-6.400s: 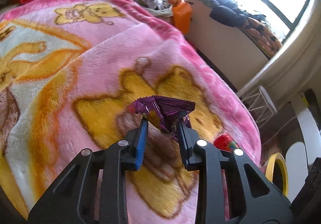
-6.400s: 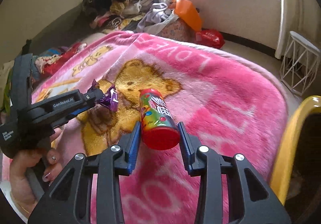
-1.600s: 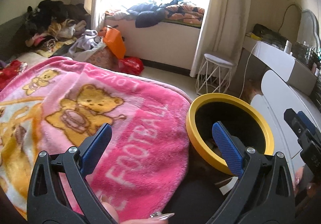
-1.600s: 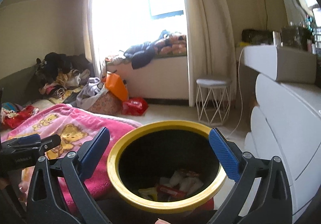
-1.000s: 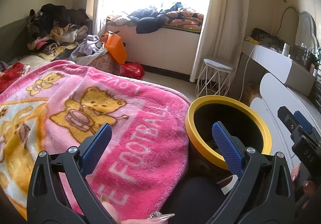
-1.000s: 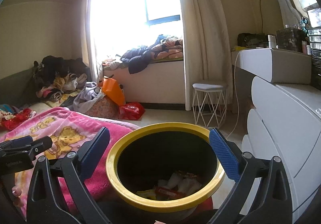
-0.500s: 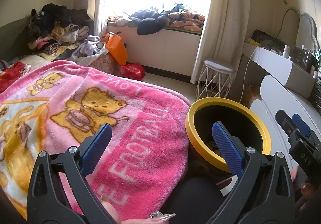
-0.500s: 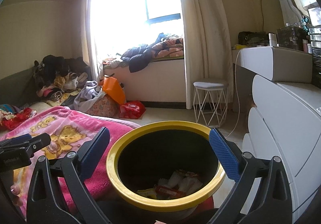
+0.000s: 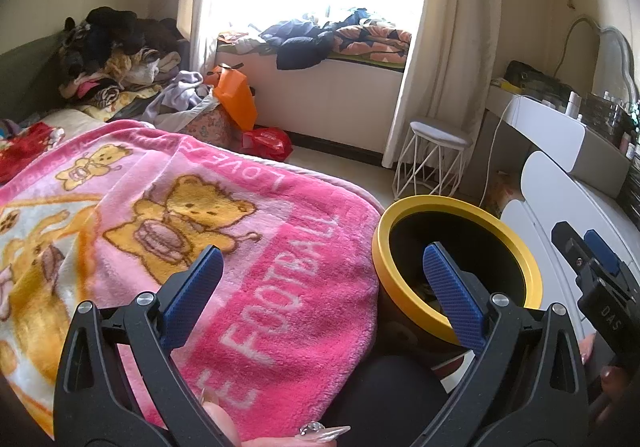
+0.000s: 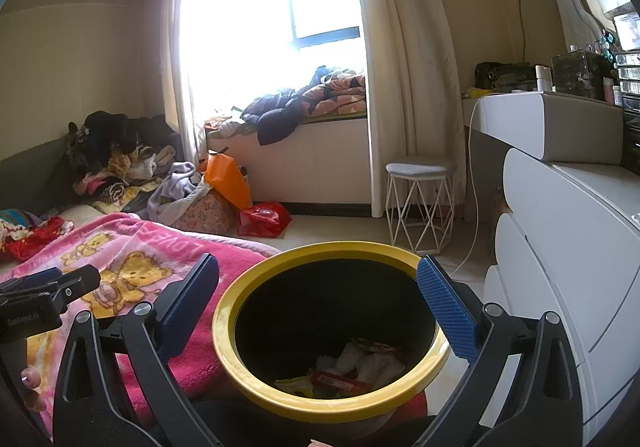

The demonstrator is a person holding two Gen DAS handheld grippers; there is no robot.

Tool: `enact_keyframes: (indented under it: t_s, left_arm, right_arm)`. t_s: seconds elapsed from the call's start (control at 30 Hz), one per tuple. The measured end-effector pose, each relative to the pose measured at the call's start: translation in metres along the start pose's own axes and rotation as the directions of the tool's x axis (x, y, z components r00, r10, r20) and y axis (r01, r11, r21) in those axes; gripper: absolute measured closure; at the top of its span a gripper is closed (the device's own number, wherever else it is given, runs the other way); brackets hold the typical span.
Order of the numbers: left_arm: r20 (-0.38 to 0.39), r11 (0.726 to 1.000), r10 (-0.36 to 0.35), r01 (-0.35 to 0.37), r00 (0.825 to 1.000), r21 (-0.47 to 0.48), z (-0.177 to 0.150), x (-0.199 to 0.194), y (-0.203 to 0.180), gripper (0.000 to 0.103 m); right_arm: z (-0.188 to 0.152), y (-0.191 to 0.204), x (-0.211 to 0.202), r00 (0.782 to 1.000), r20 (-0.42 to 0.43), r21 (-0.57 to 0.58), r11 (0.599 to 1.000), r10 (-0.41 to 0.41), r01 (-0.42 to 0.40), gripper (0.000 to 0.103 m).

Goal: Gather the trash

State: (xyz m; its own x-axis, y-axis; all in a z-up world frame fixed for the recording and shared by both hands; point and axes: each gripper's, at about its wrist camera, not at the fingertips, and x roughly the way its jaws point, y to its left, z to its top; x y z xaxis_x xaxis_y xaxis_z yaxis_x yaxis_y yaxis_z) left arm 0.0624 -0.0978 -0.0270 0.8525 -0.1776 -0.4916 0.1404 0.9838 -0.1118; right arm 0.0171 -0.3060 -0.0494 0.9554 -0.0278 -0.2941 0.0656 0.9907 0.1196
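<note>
A black trash bin with a yellow rim (image 10: 256,379) stands beside the bed; it also shows in the left wrist view (image 9: 400,295). Several wrappers and a red candy tube (image 10: 340,377) lie at its bottom. My right gripper (image 10: 318,279) is open wide and empty, just above the bin's mouth. My left gripper (image 9: 320,267) is open wide and empty, over the edge of the pink teddy-bear blanket (image 9: 200,215), left of the bin. Each gripper shows at the edge of the other's view.
A white wire stool (image 10: 420,203) stands by the curtain. White drawers (image 10: 560,247) are to the right of the bin. Clothes are piled at the back left (image 9: 112,47), with an orange bag (image 9: 236,99) and a red bag (image 9: 266,141) on the floor.
Over the last second both views have barely shifted; both grippers stay open and empty. Earlier the left held a purple wrapper and the right a candy tube on the bed; both are gone from the jaws.
</note>
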Motion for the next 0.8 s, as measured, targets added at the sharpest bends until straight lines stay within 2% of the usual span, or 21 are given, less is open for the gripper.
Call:
enact_keyframes:
  t_s: [0.8]
  left_arm:
    - [-0.008, 1.000, -0.003, 0.003, 1.000, -0.003, -0.0028, 0.0009, -0.0010, 0.011]
  right_arm:
    - [0.0003, -0.0026, 0.0010, 1.000, -0.005, 0.006, 1.000, -0.007, 0.007, 0.007]
